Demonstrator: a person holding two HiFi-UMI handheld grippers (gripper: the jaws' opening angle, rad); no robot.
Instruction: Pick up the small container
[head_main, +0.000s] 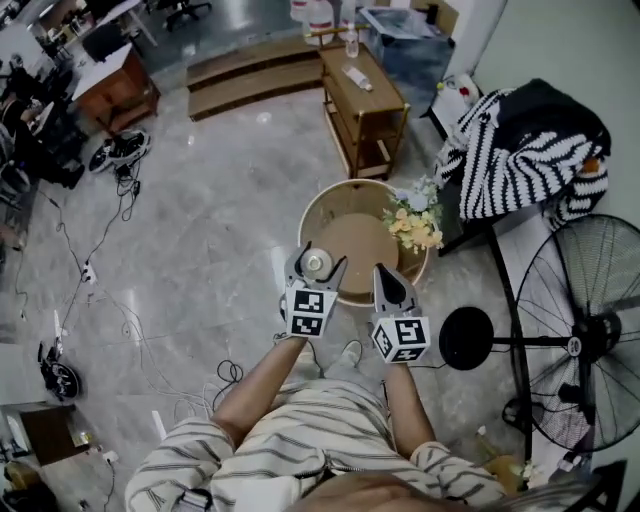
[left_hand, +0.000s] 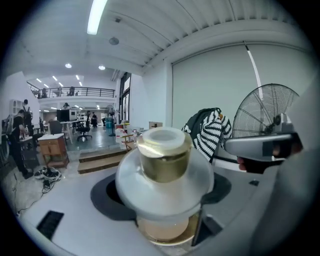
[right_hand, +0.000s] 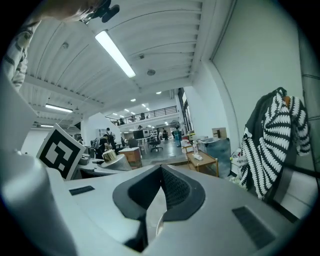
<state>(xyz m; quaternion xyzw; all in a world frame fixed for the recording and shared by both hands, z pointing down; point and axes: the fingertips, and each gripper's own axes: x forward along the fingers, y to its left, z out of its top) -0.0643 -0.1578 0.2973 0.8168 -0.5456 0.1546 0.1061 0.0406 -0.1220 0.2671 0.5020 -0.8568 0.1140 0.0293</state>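
Nearest the lens, the left claw (head_main: 322, 258) is clenched on the small round container with a gold-coloured wall, white top and wide white collar (left_hand: 164, 155). My jaws stand wide and press its sides. In the head view the container (head_main: 316, 264) shows over the near-left rim of the round tan tabletop (head_main: 355, 250).

The right claw (head_main: 385, 275) is empty, its two ribbed jaws closed together with nothing between them.

Surface and room:
- The floor is polished grey stone (head_main: 200, 220), with loose black cables (head_main: 100, 250) trailing across it.
- The room is a large open hall, with a white ribbed ceiling, tube lights and a railed upper gallery.

Count:
- Two claws, each with one marker cube (head_main: 311, 311).
- One container.
- One tabletop.
- One bunch of yellow and white flowers (head_main: 415, 225) at the tabletop's far-right rim.
- One black standing fan (head_main: 585, 330).
- One black-and-white striped garment (head_main: 520, 150).
- One low wooden shelf unit (head_main: 362, 110).

View differences:
- Only the head view shows the floor, cables, tabletop and flowers.
- The left gripper view shows the container close up, with the right claw's grey body at the frame's right edge.
- The right gripper view shows the closed jaw tips (right_hand: 161, 172) and the ceiling, with the left claw's marker cube at the frame's left.
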